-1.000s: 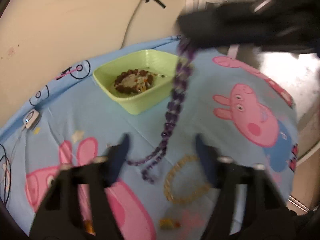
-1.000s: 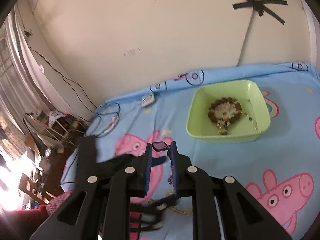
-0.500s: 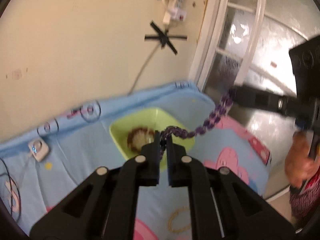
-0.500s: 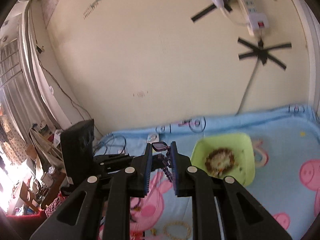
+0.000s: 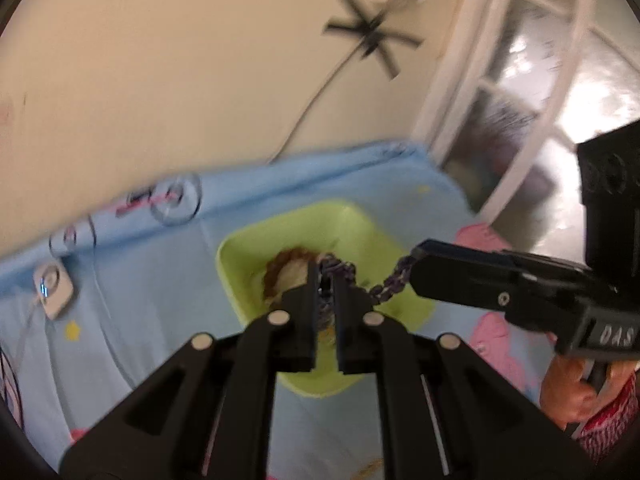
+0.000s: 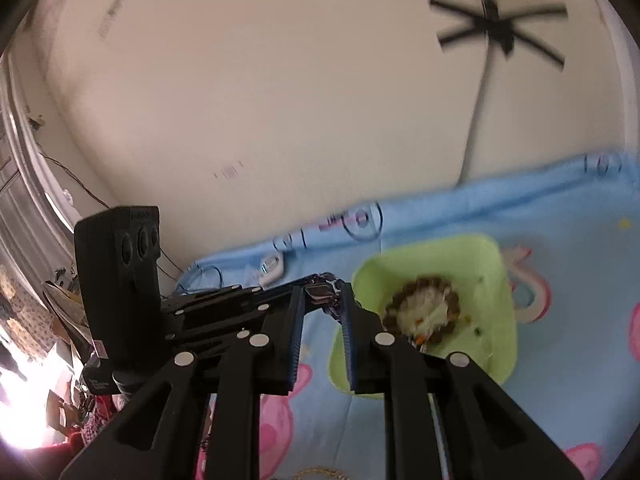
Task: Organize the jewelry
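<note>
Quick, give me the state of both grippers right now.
Left gripper: closed on one end of the purple bead strand, above the green tray.
Right gripper: closed on the strand's other end.

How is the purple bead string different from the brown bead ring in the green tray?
The purple bead string hangs in the air, stretched between the left gripper and the right gripper; the brown bead ring lies in the green tray. The purple one is pulled out into a line, the brown one is coiled into a circle. The purple one is gripped; nothing touches the brown one. Both are strings of beads.
</note>
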`<state>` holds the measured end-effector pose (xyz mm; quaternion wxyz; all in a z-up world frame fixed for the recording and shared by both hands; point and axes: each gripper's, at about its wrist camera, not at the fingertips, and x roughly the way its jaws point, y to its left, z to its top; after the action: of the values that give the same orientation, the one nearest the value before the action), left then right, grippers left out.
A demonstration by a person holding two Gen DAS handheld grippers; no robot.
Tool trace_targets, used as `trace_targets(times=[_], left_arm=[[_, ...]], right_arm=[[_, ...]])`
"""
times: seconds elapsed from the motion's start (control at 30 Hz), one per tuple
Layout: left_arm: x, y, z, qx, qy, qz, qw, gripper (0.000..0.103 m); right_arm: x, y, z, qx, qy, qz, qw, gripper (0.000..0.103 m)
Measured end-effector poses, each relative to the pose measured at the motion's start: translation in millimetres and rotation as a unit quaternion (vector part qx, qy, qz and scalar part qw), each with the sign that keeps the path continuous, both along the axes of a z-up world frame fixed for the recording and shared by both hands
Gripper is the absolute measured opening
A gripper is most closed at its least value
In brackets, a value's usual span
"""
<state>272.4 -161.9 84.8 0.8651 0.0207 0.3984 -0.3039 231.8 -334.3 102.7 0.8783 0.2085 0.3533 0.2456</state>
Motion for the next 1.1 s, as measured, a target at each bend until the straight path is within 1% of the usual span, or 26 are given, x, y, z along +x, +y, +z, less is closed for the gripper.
trace_targets(times=[0.03, 0.07, 0.1, 0.13, 0.2, 0.33, 0.4, 0.47, 0.5, 0.53, 0.57, 0.6, 0.63, 0.67, 0.73, 0.77, 0.8, 0.83, 0.87, 0.93, 0.97, 1.0, 1.03, 1.1], left_arm=[[6, 0, -12, 0.018, 0.017, 0.008, 0.9997, 0.034], [11, 1, -21, 0.034, 0.031, 0.02, 0.9987, 0.039], [13, 4, -25, 0.037, 0.035, 0.025, 0.9984, 0.039], [14, 9, -25, 0.034, 0.038, 0.03, 0.9982, 0.039], [11, 21, -14, 0.019, 0.029, 0.038, 0.9987, 0.039], [-9, 44, 19, -0.014, -0.006, 0.051, 0.9986, 0.039], [-29, 60, 36, -0.034, -0.021, 0.055, 0.9977, 0.039], [-46, 73, 45, -0.041, -0.033, 0.06, 0.9968, 0.039], [-58, 82, 49, -0.042, -0.039, 0.065, 0.9963, 0.04], [-73, 95, 50, -0.041, -0.046, 0.071, 0.9955, 0.045], [-84, 103, 50, -0.04, -0.052, 0.076, 0.995, 0.047], [-96, 113, 48, -0.036, -0.057, 0.083, 0.9942, 0.05], [-109, 124, 43, -0.026, -0.061, 0.092, 0.9936, 0.05], [-117, 132, 39, -0.018, -0.06, 0.098, 0.9932, 0.05], [-134, 152, 25, -0.001, -0.05, 0.115, 0.9921, 0.05], [-141, 161, 18, 0.004, -0.044, 0.122, 0.9916, 0.05], [-149, 170, 11, 0.009, -0.039, 0.127, 0.991, 0.05], [-156, 180, 2, 0.015, -0.033, 0.137, 0.9899, 0.05], [-161, 188, -3, 0.019, -0.029, 0.145, 0.9889, 0.05], [-173, 206, -15, 0.02, -0.015, 0.16, 0.9868, 0.05], [-177, 211, -19, 0.018, -0.011, 0.163, 0.9863, 0.05], [-183, 216, -24, 0.015, -0.009, 0.167, 0.9858, 0.048], [-190, 221, -27, 0.012, -0.009, 0.169, 0.9855, 0.041], [-202, 225, -34, 0.007, -0.006, 0.167, 0.9859, 0.033]], right_arm=[[3, 4, -7, -0.01, 0.002, -0.009, 1.0, 0.0], [6, 11, -16, -0.024, 0.005, -0.019, 1.0, 0.0], [10, 17, -23, -0.033, 0.012, -0.018, 0.999, 0.01], [13, 23, -26, -0.039, 0.018, -0.016, 0.999, 0.015], [10, 26, -23, -0.038, 0.006, -0.017, 0.999, 0.017], [-4, 21, -2, -0.016, -0.021, -0.019, 0.999, 0.017], [-25, 20, 19, -0.021, -0.058, -0.035, 0.997, 0.017], [-52, 19, 39, -0.042, -0.107, -0.054, 0.992, 0.028], [-69, 20, 45, -0.055, -0.136, -0.064, 0.987, 0.052], [-84, 21, 47, -0.066, -0.159, -0.072, 0.982, 0.077], [-102, 23, 47, -0.078, -0.184, -0.077, 0.977, 0.08], [-117, 26, 43, -0.086, -0.199, -0.079, 0.973, 0.08], [-126, 27, 38, -0.093, -0.202, -0.079, 0.972, 0.079], [-134, 32, 28, -0.104, -0.192, -0.073, 0.973, 0.079], [-140, 38, 8, -0.116, -0.159, -0.048, 0.979, 0.079], [-143, 41, -7, -0.12, -0.129, -0.039, 0.984, 0.079], [-145, 44, -19, -0.128, -0.103, -0.043, 0.985, 0.076], [-147, 46, -32, -0.138, -0.08, -0.046, 0.986, 0.055], [-148, 48, -41, -0.144, -0.066, -0.041, 0.987, 0.042], [-149, 56, -62, -0.151, -0.02, -0.022, 0.988, 0.007], [-152, 60, -69, -0.141, -0.006, -0.012, 0.99, 0.001], [-157, 63, -72, -0.136, 0.001, -0.003, 0.991, 0.0], [-162, 70, -76, -0.139, 0.006, 0.009, 0.99, 0.0], [-174, 85, -80, -0.156, -0.006, 0.021, 0.988, 0.0]])
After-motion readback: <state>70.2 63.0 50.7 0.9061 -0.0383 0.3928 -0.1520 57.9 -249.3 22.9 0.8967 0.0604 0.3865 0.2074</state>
